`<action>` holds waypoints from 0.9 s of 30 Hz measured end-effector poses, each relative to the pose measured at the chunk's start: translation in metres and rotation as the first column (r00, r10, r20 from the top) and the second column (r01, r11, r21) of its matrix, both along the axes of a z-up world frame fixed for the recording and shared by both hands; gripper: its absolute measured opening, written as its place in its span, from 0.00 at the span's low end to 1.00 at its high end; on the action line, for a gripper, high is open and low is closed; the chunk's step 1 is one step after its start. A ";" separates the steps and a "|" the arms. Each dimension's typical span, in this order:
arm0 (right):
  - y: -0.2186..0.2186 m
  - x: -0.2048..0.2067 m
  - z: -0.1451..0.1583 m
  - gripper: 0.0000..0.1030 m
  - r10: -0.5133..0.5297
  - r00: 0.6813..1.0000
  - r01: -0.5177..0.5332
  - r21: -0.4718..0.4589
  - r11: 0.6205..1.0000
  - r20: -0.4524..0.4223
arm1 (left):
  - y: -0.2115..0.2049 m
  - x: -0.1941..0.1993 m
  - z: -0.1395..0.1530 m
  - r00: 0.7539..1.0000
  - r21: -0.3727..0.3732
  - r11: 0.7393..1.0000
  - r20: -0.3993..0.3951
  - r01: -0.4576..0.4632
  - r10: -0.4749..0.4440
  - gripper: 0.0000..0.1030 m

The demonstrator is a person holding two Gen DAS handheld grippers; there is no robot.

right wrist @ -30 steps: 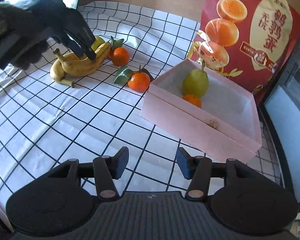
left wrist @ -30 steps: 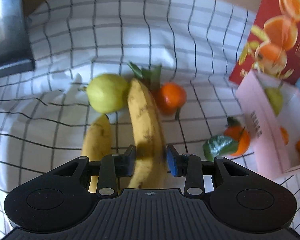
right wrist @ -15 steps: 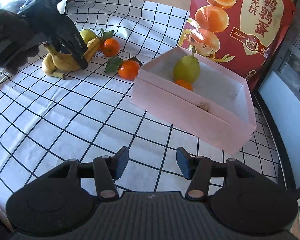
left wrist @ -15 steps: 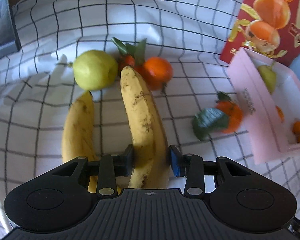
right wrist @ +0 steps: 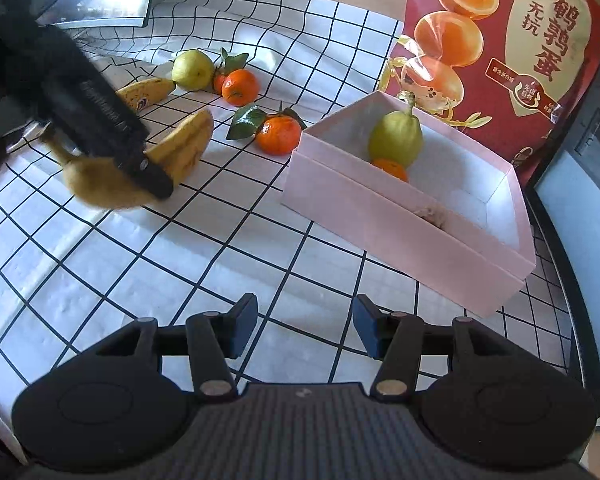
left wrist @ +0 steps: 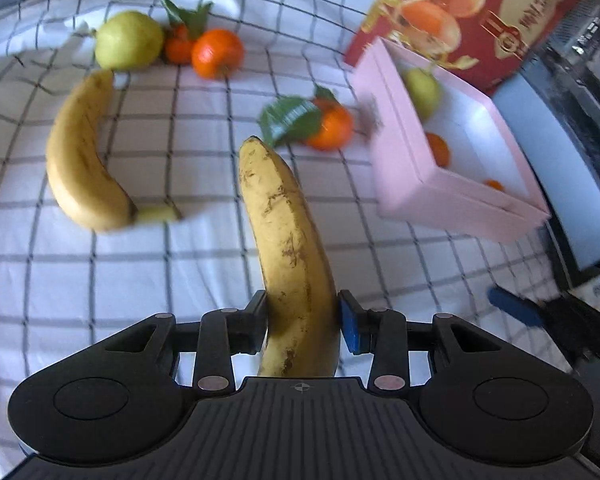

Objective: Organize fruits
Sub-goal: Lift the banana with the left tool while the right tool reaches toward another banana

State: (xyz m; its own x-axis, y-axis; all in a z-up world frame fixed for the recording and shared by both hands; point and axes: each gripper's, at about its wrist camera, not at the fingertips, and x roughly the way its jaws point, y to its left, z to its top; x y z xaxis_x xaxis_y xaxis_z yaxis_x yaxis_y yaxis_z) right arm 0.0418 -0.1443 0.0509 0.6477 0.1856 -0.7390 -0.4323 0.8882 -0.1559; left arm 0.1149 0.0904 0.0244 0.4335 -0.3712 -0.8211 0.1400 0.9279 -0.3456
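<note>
The left gripper is clenched on a spotted banana, which it holds above the checked cloth that covers the surface. The right gripper is released, with nothing between its pads, and it hangs over a bare part of the cloth in front of the pink box.

Between the held banana and the box lies a tangerine with green leaves, just beside the box's near corner. A second banana lies on the cloth to the left, and behind it a green pear rests against two more tangerines. In the box stand another pear and a tangerine by its far wall; most of the white floor of the box is free. A red printed bag stands upright directly behind the box. To the right of the box the cloth ends at a dark edge. The widest open cloth is in front, near both grippers.
</note>
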 end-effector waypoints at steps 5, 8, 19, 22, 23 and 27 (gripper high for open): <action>-0.002 0.003 -0.001 0.51 -0.004 1.000 0.004 0.000 1.000 -0.005 | -0.014 -0.017 -0.005 0.998 -0.081 0.996 -0.049 0.046 -0.051 0.41; -0.003 0.002 -0.003 0.52 0.000 1.000 -0.001 -0.007 1.000 -0.010 | -0.024 -0.020 -0.005 0.997 -0.060 0.996 -0.034 0.069 -0.071 0.41; -0.003 0.000 -0.004 0.56 0.011 1.000 -0.011 -0.008 1.000 0.001 | -0.012 -0.021 0.016 0.998 -0.020 0.999 0.047 0.040 -0.039 0.41; -0.004 0.001 -0.004 0.56 0.008 1.000 -0.008 -0.002 1.000 0.003 | -0.004 -0.017 0.022 0.998 -0.027 0.999 0.061 0.022 -0.020 0.41; -0.004 0.000 -0.005 0.56 0.006 1.000 -0.006 0.000 1.000 0.005 | -0.001 -0.015 0.023 0.998 -0.026 1.000 0.062 0.011 -0.010 0.41; -0.007 -0.001 -0.006 0.57 0.002 1.000 -0.002 0.013 1.000 0.013 | 0.016 -0.004 0.027 0.994 -0.011 0.998 0.082 -0.066 0.067 0.41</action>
State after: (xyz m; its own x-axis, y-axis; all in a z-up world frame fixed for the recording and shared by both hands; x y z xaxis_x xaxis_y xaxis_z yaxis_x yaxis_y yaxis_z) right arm 0.0405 -0.1510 0.0449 0.6567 0.1964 -0.7281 -0.4319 0.8894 -0.1497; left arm 0.1106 0.1062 0.0513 0.5234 -0.3460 -0.7787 0.1064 0.9332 -0.3432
